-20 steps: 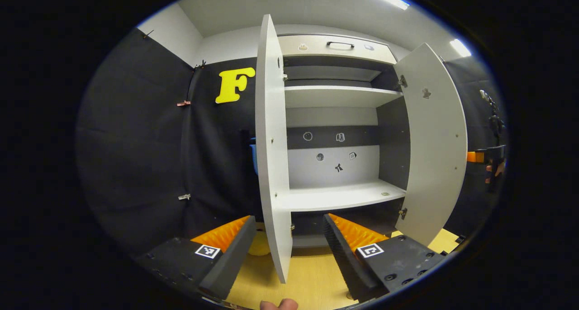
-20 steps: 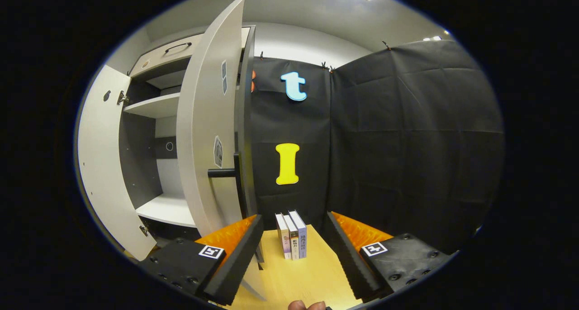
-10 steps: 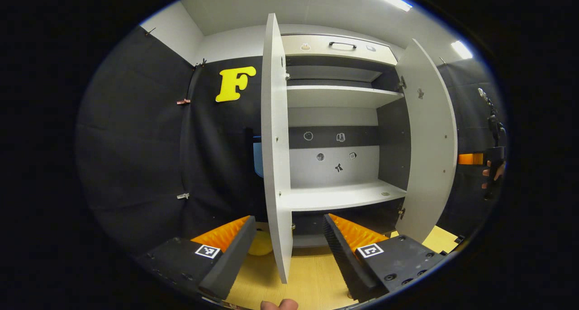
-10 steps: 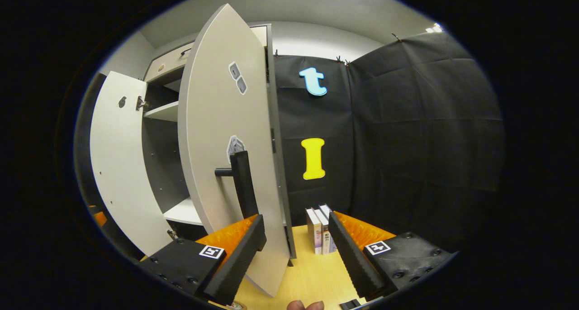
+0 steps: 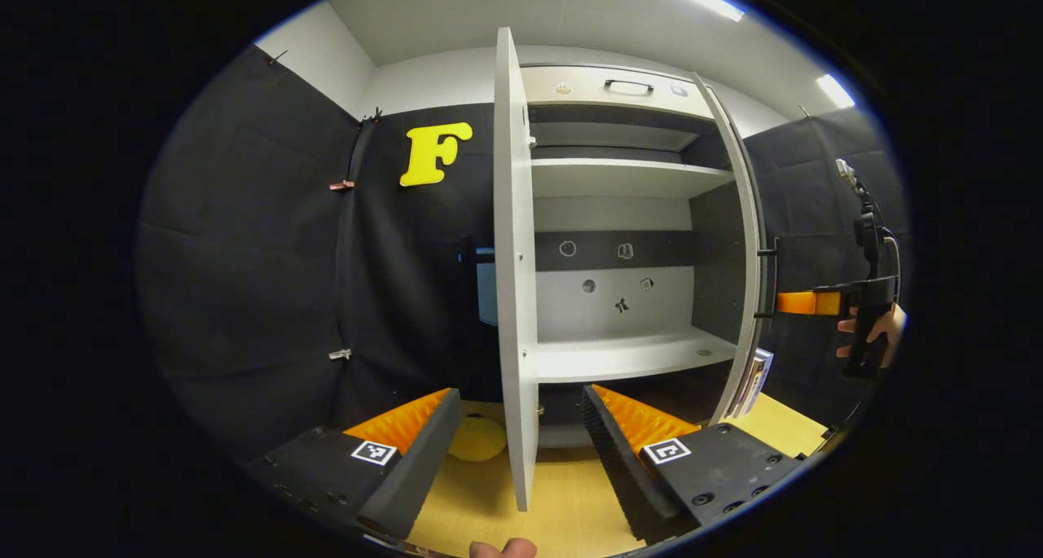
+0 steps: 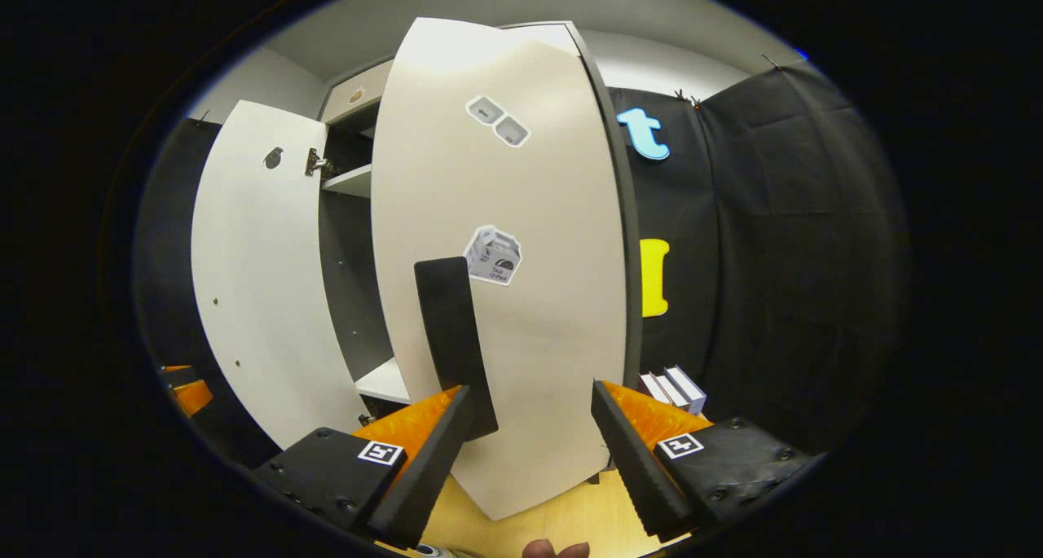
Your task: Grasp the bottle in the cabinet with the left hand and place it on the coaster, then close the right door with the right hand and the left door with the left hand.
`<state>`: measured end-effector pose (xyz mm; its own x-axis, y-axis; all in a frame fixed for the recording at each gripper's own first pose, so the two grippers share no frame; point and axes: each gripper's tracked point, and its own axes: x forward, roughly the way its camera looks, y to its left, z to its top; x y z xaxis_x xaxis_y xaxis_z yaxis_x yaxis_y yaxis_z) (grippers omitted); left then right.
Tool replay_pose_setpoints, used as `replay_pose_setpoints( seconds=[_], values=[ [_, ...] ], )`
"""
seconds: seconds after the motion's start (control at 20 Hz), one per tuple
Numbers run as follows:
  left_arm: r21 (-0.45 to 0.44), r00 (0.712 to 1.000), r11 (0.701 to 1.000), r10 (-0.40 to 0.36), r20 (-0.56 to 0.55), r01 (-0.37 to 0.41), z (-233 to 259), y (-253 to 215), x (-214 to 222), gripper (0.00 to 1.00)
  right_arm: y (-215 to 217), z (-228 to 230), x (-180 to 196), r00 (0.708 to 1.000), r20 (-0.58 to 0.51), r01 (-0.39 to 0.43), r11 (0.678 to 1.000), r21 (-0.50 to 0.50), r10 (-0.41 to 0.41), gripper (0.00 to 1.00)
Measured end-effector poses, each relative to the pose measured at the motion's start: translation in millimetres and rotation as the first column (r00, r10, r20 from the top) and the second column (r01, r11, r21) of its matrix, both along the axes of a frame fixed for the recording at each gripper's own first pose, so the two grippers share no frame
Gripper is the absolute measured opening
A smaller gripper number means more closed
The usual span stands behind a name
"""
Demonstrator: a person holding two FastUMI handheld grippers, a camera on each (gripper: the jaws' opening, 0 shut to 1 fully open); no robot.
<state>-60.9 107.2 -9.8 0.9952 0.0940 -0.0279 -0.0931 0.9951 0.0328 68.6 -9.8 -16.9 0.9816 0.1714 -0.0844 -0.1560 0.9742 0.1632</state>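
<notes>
In the left gripper view the cabinet's left door [image 5: 515,297] stands edge-on straight ahead, its lower edge between the fingers of my open left gripper [image 5: 521,428]. The lower shelf [image 5: 627,354] holds no bottle. A yellow coaster [image 5: 479,437] lies on the table behind that door. The right door [image 5: 745,257] is half swung in, and a hand holds my right gripper [image 5: 794,302] against its outer side. In the right gripper view my right gripper [image 6: 530,444] is open, close to the right door's outer face [image 6: 530,330] and its black handle [image 6: 452,338].
Several books [image 6: 672,387] stand on the wooden table [image 5: 570,501] to the right of the cabinet. The left door's inner face [image 6: 261,281] hangs wide open. The upper shelf [image 5: 627,175] and a top drawer [image 5: 619,90] sit above.
The right door has swung a good way toward shut, with the right gripper following behind its outer face. The left gripper has drifted slightly and stays open at the left door's edge.
</notes>
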Motion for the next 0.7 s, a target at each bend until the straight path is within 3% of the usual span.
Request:
replay_pose_setpoints(
  seconds=[0.2, 0.7],
  values=[
    [-0.025, 1.000, 0.999, 0.030, 0.002, -0.030, 4.2, 15.6, -0.9, 0.94, 17.0, -0.6, 14.7, 1.000, 0.000, -0.023, 1.000, 0.020, 0.023, 0.97],
    [-0.035, 0.995, 0.995, 0.094, -0.020, -0.095, 1.1, 52.3, 2.9, 0.94, 48.4, 1.4, 54.1, 0.999, 0.033, -0.024, 0.999, -0.035, 0.025, 0.97]
  ],
)
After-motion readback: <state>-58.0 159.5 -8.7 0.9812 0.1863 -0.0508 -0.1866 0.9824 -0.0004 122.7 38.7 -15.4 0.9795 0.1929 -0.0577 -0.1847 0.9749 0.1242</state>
